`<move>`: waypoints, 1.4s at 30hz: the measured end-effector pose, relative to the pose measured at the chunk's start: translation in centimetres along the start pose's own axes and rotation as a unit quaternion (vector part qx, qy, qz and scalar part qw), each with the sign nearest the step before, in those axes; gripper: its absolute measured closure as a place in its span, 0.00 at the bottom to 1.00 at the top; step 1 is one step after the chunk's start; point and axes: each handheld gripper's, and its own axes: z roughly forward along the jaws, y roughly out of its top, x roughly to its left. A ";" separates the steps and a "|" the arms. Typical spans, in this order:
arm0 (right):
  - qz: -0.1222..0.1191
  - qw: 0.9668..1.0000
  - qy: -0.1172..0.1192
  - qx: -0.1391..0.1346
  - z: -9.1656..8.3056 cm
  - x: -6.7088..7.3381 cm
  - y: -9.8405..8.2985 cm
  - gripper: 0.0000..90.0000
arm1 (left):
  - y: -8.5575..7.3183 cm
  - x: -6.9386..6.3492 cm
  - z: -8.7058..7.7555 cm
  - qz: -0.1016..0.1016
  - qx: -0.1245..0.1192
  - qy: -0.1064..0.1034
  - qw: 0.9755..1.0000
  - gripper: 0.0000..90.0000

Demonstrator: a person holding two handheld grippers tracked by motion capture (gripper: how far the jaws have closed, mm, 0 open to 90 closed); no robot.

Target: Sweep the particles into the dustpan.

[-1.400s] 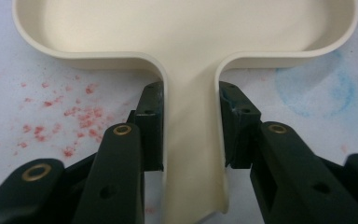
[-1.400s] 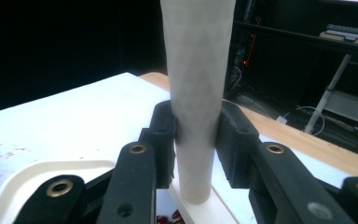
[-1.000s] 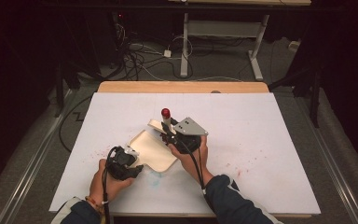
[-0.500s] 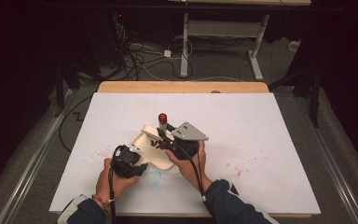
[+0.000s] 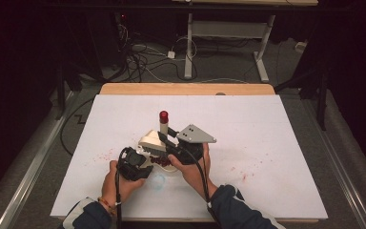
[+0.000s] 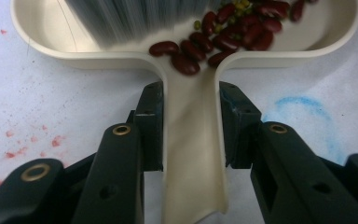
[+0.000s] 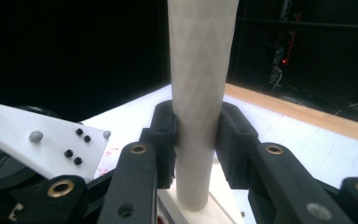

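On the white table (image 5: 276, 143), toward the person's side and a little left of its middle, a cream dustpan (image 5: 148, 143) is being held by the left gripper (image 5: 134, 164). In the left gripper view its two black jaws are seen pressed against either side of the dustpan's handle (image 6: 193, 158), which runs down between the pads (image 6: 151, 126) toward the camera. The pan's tray lies across the top of that view, and dark red kidney beans (image 6: 223, 35) with a few small green ones are gathered in it near the mouth of the handle; grey brush bristles (image 6: 130, 16) reach down into the tray at its left part. Red speckles (image 6: 18, 140) are scattered on the table surface left of the jaws, and a blue smudge (image 6: 303, 116) is seen to their right. Just right of the dustpan in the high view, the right gripper (image 5: 169, 138), with its grey three-cornered plate (image 5: 196, 135) on top, is closed on the brush handle (image 5: 164, 125), which stands nearly upright and is tipped with a red cap (image 5: 164, 115). In the right gripper view the pale handle (image 7: 199, 93) is pinched between both pads, rising out of the top of the picture, with the table's wooden far edge (image 7: 307, 112) behind it. More red specks (image 5: 248, 167) are spread over the table to the right of the hands.
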 end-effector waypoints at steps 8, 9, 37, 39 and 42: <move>0.015 1.000 -0.016 -0.017 -0.1 -2.3 1.1 0.78 | 0.0 0.1 0.0 0.001 -0.002 -0.002 1.000 0.71; 0.023 0.999 -0.023 -0.029 -0.4 -3.2 1.7 0.78 | 0.0 0.1 0.0 0.001 -0.002 -0.002 1.000 0.71; -0.003 0.983 -0.185 0.011 -3.8 -8.7 -0.4 0.78 | -0.9 0.1 -0.9 0.048 0.026 -0.030 0.998 0.71; 0.003 0.984 -0.178 0.011 -3.4 -8.0 -0.4 0.78 | -1.0 -0.1 -0.9 0.046 0.024 -0.029 0.998 0.71; 0.007 0.985 -0.173 0.010 -2.8 -6.8 -0.6 0.78 | -1.0 -0.3 -0.9 0.047 0.024 -0.027 0.998 0.71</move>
